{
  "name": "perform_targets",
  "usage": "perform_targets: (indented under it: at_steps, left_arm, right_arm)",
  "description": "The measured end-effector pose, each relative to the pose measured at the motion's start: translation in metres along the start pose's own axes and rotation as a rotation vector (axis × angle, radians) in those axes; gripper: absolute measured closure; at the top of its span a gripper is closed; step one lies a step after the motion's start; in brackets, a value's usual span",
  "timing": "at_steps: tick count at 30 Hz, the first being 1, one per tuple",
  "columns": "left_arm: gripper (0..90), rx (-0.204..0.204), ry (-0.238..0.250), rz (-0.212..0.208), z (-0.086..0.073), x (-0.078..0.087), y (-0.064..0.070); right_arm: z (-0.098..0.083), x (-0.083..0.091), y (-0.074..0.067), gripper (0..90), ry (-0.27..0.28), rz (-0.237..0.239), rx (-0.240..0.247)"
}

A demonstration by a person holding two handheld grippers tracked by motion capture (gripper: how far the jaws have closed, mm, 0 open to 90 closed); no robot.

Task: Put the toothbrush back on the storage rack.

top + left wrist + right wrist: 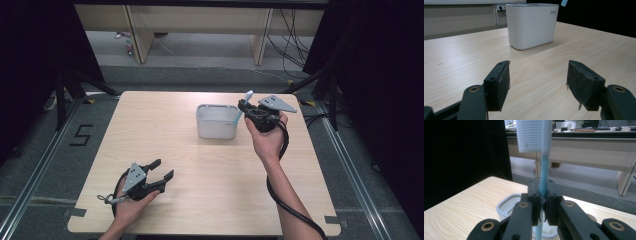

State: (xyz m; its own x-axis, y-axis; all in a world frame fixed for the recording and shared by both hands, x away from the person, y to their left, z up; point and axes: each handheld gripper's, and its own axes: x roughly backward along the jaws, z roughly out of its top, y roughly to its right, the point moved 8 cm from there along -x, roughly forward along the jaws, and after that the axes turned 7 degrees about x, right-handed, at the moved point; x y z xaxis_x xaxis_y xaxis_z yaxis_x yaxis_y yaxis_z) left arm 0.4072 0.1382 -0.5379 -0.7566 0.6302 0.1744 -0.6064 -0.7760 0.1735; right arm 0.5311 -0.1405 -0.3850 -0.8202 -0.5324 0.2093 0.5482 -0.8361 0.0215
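Observation:
A white rectangular holder cup (pixel 216 121) stands on the table's far middle; it also appears ahead of the left jaws (pixel 532 25) and below the right jaws (pixel 509 207). My right gripper (pixel 244 106) is shut on a light-blue toothbrush (pixel 242 108), bristle head up (pixel 531 135), just over the cup's right edge, with the handle's lower end reaching down at the cup. My left gripper (pixel 164 168) rests near the table's front left, jaws wide open and empty (pixel 537 85), pointing toward the cup.
The wooden table (pixel 165 135) has bare room between the left gripper and the cup. Black curtains and stands flank the table; desks and cables (pixel 295 45) lie on the floor behind.

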Motion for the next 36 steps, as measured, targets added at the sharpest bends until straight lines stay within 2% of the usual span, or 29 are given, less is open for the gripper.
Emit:
perform_targets:
  at_steps: [1, 7, 10, 16, 36]
  left_arm:
    - [34.5, 0.000, 0.000, 0.000, 0.000, 0.000, 0.000]
    - [34.5, 0.000, 0.001, 0.000, 0.000, 0.000, 0.000]
    - [34.5, -0.001, 0.002, 0.001, 0.000, 0.000, 0.000]
    - [34.6, 0.000, 0.001, 0.000, 0.000, 0.000, 0.000]
    - [34.7, -0.001, 0.002, 0.000, 0.000, 0.000, 0.000]
  right_arm:
    - [0.001, -0.001, 0.002, 85.0, 0.002, -0.005, 0.017]
    - [0.000, -0.004, 0.005, 85.0, -0.001, -0.028, -0.003]
    - [0.001, -0.006, 0.007, 85.0, 0.011, -0.031, 0.010]
    - [0.003, -0.009, 0.010, 85.0, 0.016, -0.048, 0.004]
    - [0.012, -0.019, 0.014, 85.0, 0.036, -0.063, -0.010]
